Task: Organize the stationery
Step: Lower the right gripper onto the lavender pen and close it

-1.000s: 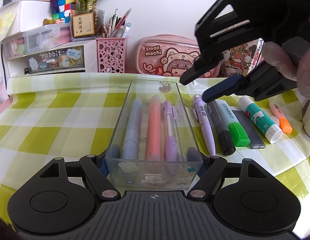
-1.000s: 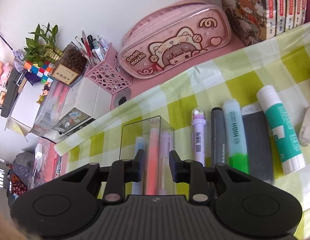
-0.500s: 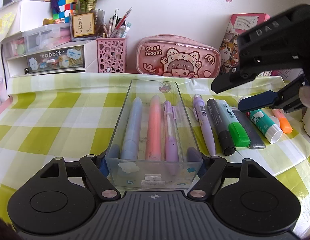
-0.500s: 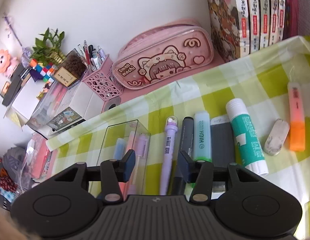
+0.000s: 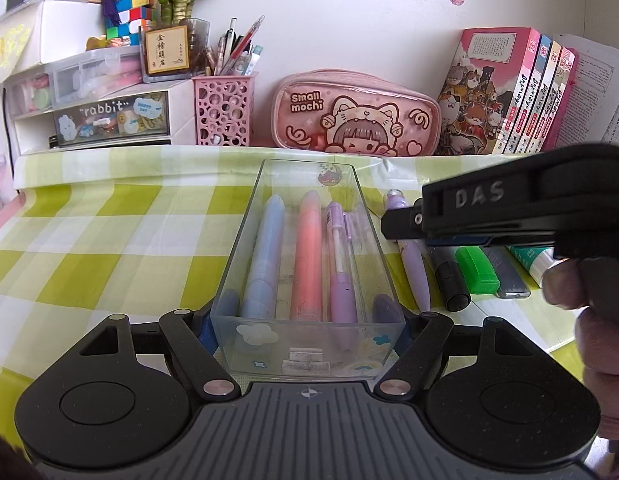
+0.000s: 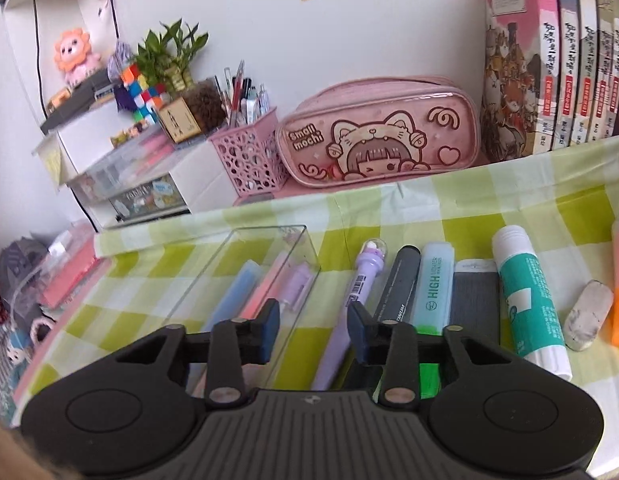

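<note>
On the checked counter point(image 6: 489, 208) the purple pen point(image 6: 345, 320) lies lengthwise just ahead of the right claw point(image 6: 313, 330), whose jaws, just closing, stand narrow and empty, while the left claw point(image 5: 305, 326) clamps the clear box point(image 5: 365, 220).

Left gripper point(image 5: 307, 322): jaws clamped on the clear box's near end, pointing downward.
Right gripper point(image 6: 312, 330): jaws just narrowing, pads gripping nothing, tilted down.

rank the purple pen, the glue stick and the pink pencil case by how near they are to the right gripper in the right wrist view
1. purple pen: nearest, lying under the right gripper, between its open fingers.
2. glue stick: farther right on the checked cloth, past the markers.
3. pink pencil case: farthest, standing at the back by the wall.
</note>
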### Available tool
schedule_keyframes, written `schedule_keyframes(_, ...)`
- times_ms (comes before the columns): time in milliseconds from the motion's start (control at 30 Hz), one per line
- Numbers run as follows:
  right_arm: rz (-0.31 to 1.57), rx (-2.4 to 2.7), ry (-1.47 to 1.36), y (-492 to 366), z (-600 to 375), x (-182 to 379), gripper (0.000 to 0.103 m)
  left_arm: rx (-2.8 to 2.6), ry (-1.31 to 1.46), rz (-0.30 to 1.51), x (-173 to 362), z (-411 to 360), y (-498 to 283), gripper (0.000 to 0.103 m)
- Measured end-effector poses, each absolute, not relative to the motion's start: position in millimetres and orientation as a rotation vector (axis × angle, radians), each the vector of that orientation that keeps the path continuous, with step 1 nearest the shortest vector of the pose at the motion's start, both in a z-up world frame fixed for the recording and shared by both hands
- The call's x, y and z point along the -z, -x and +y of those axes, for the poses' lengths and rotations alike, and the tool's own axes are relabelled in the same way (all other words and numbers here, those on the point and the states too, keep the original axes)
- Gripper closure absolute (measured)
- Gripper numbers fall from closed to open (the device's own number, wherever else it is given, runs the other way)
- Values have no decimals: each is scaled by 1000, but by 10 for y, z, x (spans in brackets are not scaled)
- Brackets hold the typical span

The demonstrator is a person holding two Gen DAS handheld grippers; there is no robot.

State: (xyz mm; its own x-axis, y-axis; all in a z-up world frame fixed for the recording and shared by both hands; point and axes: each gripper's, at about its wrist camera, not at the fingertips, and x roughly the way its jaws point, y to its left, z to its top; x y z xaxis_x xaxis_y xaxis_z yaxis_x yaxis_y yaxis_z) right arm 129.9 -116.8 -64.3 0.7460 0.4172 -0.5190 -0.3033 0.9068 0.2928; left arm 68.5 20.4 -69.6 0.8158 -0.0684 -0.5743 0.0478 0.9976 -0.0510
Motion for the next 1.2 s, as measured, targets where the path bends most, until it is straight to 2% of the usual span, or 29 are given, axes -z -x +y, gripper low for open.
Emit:
schedule_keyframes(200, 645, -379, -187, -1428, -1177, 760, 79, 61, 35, 614, 696, 205, -684, 28)
schedule_keyframes(533, 724, -363, -125, -1358, -1215, 669, 84, 63, 35, 613, 697, 209, -684, 28)
schedule_keyframes(933, 780, -332, -103, -1541, -1169, 612, 82, 64, 34, 613, 697, 212, -683, 28)
schedule_keyframes(1200, 742, -289, -66, -1581, -1051, 639, 82, 64, 34, 613, 698, 211, -683, 28)
